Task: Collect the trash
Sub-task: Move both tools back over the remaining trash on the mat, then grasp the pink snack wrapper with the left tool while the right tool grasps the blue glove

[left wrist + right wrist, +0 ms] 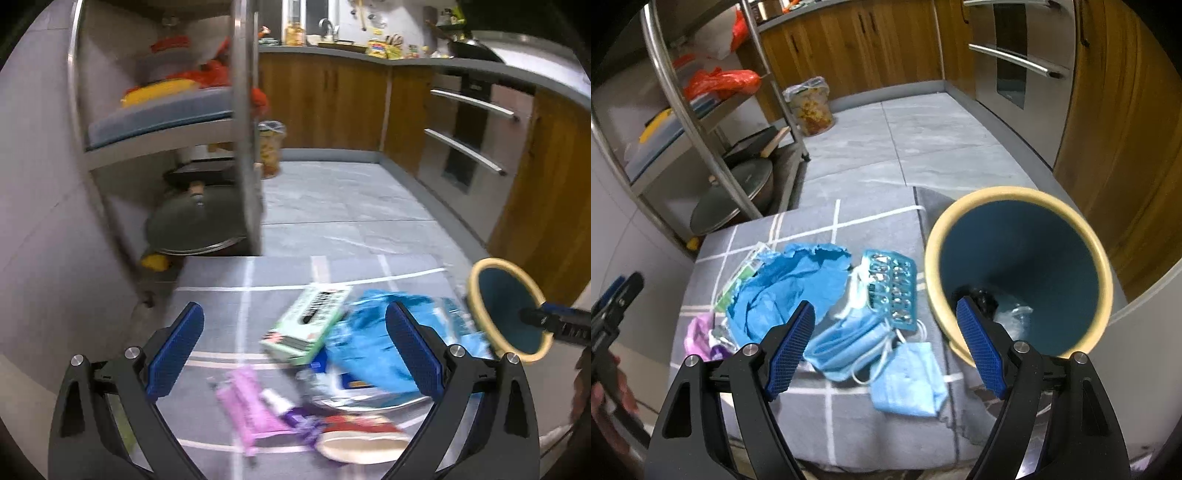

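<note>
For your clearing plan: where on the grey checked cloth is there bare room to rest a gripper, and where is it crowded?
Bare: the near strip of the checked cloth below the face masks, and the far corner towards the metal rack. Crowded: the middle, where blue paper, blister pack and masks overlap, up to the bin.

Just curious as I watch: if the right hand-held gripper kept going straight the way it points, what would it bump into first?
Probably the light blue face masks lying on the grey checked cloth, between its open fingers. The bin stands off to the right. Depth is hard to judge.
</note>
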### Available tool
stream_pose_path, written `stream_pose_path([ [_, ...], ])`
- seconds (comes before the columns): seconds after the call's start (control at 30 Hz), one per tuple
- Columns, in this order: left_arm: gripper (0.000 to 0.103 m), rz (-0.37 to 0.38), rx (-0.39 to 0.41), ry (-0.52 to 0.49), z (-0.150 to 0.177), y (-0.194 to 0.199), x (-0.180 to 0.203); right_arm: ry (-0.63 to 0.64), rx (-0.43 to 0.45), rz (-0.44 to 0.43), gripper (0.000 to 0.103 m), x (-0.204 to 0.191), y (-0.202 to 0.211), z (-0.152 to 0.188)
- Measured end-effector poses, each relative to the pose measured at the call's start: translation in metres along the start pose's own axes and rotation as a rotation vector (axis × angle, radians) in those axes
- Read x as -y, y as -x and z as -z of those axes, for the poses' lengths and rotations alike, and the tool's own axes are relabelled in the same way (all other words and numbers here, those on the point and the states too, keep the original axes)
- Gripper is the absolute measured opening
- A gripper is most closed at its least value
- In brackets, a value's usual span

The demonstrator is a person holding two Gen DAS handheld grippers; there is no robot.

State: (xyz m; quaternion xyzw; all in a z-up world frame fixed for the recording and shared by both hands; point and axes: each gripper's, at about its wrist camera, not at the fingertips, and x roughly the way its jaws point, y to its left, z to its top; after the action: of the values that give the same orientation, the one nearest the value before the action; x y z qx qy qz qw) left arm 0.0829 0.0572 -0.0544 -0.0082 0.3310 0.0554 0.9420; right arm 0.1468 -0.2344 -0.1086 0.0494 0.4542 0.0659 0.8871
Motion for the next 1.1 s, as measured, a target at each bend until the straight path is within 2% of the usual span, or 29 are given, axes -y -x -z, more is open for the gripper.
stream_pose_path([
  [0.2,0.097,-0.003,-0.030,0.013,0.011,-0.005,-0.029,0.003,-0.009,-0.011,0.080,-0.028,-0.021,-0.010],
  [0.3,0.093,-0.010,-0.057,0.014,0.017,-0.011,-0.037,0.031,-0.031,-0.030,0.080,-0.049,-0.034,-0.011],
  [0.57,0.073,0.007,-0.245,-0.008,0.052,-0.050,-0.047,0.165,-0.087,-0.095,0.080,-0.093,-0.048,0.002],
  [0.7,0.069,0.023,-0.308,-0.005,0.060,-0.063,-0.039,0.219,-0.103,-0.118,0.079,-0.106,-0.050,0.009],
  [0.87,0.062,-0.005,-0.363,-0.093,0.071,-0.074,-0.022,0.329,-0.154,-0.139,0.072,-0.118,-0.058,0.022],
  [0.93,0.059,-0.017,-0.387,-0.090,0.074,-0.078,-0.023,0.353,-0.179,-0.152,0.066,-0.122,-0.062,0.027],
  [1.1,0.049,-0.018,-0.422,-0.073,0.077,-0.084,-0.027,0.454,-0.253,-0.173,0.062,-0.133,-0.071,0.042],
])
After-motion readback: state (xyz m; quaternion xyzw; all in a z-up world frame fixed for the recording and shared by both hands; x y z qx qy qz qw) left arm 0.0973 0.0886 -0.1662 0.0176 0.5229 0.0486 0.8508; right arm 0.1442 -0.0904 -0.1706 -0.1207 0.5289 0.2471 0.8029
